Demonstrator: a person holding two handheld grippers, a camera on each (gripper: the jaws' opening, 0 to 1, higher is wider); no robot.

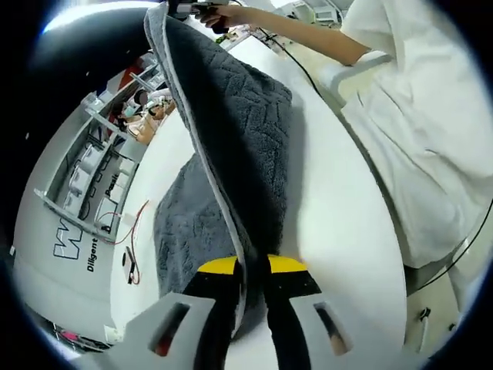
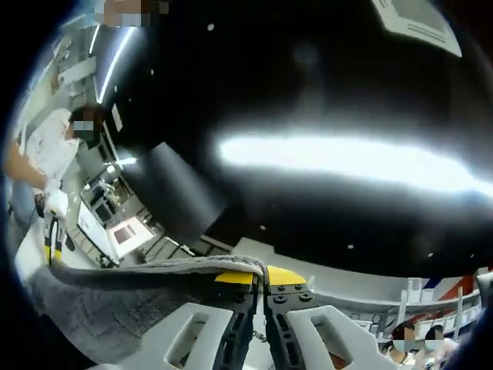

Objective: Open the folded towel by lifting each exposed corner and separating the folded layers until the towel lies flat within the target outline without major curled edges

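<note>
Left gripper [image 1: 248, 284] has its jaws pinched together on the bound edge of the grey towel [image 1: 231, 131], w/ the cloth running up between the yellow tips and away from the camera. Right gripper [image 2: 260, 279] is likewise clamped on the towel [image 2: 115, 297], the hem passing between its jaws and stretching off to the left of the right gripper view toward the other tool [image 2: 52, 235].

So the towel hangs as a raised span btw the two grippers, its top edge taut along the line joining them (that line is the long axis that matters here). In the left gripper view the far end of that edge reaches the person's hand [image 1: 225, 14] at the top, and the lower part of the cloth still lies bunched on the white table [image 1: 339, 223], to the left of the raised sheet and near the red wire [image 1: 127, 223].

My read: one fold is lifted open, the rest not yet spread. Next move prob. turns on carrying the held edge sideways, square to the axis, away from the bunched part, then lowering both ends together so the sheet lays down flat. Left gripper is the nearer one to the heap. Target outline isn't visible on the table, so can't judge alignment.
</note>
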